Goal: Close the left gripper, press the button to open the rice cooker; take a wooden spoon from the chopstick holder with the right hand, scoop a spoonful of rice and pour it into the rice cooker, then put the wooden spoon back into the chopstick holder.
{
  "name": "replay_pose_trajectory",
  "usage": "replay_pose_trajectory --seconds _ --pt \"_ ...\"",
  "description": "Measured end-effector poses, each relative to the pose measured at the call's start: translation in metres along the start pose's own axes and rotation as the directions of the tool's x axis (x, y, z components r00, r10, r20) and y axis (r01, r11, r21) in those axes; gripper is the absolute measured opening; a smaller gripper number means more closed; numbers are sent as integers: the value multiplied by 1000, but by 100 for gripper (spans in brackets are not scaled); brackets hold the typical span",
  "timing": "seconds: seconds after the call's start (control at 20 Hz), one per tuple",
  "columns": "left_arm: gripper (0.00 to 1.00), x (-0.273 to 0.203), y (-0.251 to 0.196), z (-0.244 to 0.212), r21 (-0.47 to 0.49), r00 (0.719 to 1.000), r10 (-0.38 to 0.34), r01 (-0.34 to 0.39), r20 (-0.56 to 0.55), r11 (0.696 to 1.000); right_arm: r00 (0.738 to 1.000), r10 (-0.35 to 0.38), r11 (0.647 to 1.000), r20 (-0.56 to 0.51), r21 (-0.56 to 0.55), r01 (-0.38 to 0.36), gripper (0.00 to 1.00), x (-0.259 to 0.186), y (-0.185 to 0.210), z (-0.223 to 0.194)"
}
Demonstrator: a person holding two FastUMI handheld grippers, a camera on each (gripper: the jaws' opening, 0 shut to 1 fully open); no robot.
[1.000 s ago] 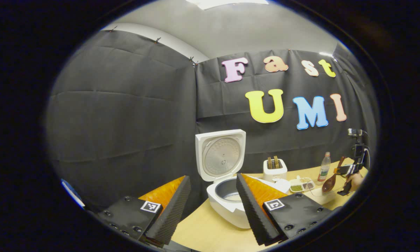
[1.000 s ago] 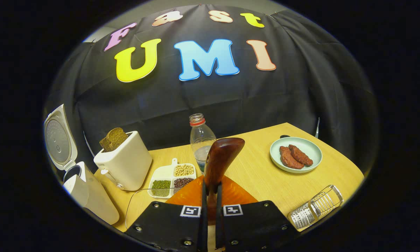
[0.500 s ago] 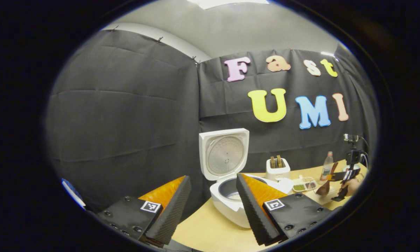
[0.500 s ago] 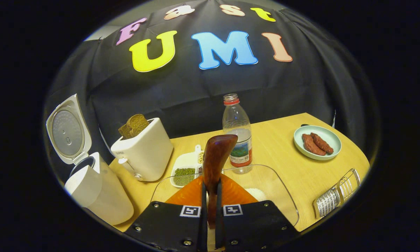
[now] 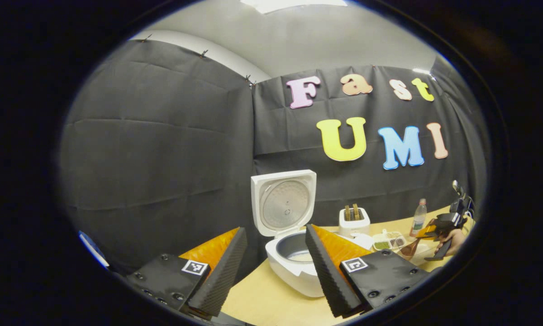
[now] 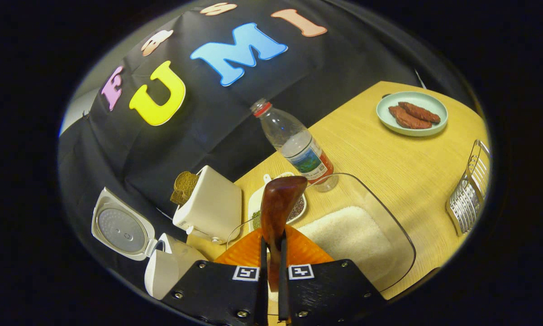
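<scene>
Left gripper view, left hand-held gripper (image 5: 271, 267): fingers spread wide, nothing between them, held back from the rice cooker (image 5: 294, 260)
Left gripper view, rice cooker: lid (image 5: 284, 202) stands upright, inner pot exposed, so the button step looks done; sits on the worktop (image 5: 271, 301) just beyond the fingers
Left gripper view, far right: right hand-held gripper (image 5: 427, 232) in a hand (image 5: 454, 237), with the wooden spoon (image 5: 409, 249) dipping toward the glass dish beside the toaster (image 5: 354, 221)
Right gripper view, right hand-held gripper (image 6: 271, 271): clamped on the handle of the wooden spoon (image 6: 278, 210), bowl end pointing forward and up
Right gripper view, rice (image 6: 350, 235): white heap inside the clear glass dish (image 6: 400, 235), directly below and right of the spoon
Right gripper view, chopstick holder (image 6: 468, 192): wire rack at the right edge of the worktop, well apart from the dish
Right gripper view, other things: water bottle (image 6: 298, 145), grain tray (image 6: 276, 201), plate of sausages (image 6: 412, 113)
Step in hand: probably the approach to scoop; spoon not yet in the rice
Next move calls for: tipping the spoon bowl down into the heap, lifting it level, then carrying it left over the open pot without spilling
</scene>
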State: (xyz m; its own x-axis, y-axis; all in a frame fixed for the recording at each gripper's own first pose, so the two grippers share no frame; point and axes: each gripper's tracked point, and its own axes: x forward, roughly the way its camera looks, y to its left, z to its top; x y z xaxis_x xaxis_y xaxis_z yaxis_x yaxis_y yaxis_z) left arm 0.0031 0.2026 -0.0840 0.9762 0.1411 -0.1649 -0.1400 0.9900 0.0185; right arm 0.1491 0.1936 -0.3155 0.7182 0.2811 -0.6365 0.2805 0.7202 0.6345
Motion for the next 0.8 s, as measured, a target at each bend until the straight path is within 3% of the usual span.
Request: replay_pose_trajectory --seconds 0.15,0.25,0.35,0.45,0.7,0.8 --pt "92 0 -8 8 17 1000 -8 7 10 1000 1000 13 991 -9 132 -12 9 -4 -9 7" --pt "96 -2 -13 12 25 1000 -13 12 19 1000 1000 21 983 3 185 -21 9 -10 -12 17" --pt "87 -4 -17 15 30 1000 -16 16 25 999 999 40 970 16 240 -43 9 -17 -10 29" --pt "96 -5 -22 16 29 999 -23 22 29 999 997 71 949 31 306 -77 9 -23 -4 41" --pt "87 -6 -22 17 -6 999 -25 26 40 1000 986 162 898 31 410 -161 9 -40 35 56" --pt "92 -6 -18 11 -25 999 -19 20 36 999 978 205 883 28 426 -197 9 -43 56 58"
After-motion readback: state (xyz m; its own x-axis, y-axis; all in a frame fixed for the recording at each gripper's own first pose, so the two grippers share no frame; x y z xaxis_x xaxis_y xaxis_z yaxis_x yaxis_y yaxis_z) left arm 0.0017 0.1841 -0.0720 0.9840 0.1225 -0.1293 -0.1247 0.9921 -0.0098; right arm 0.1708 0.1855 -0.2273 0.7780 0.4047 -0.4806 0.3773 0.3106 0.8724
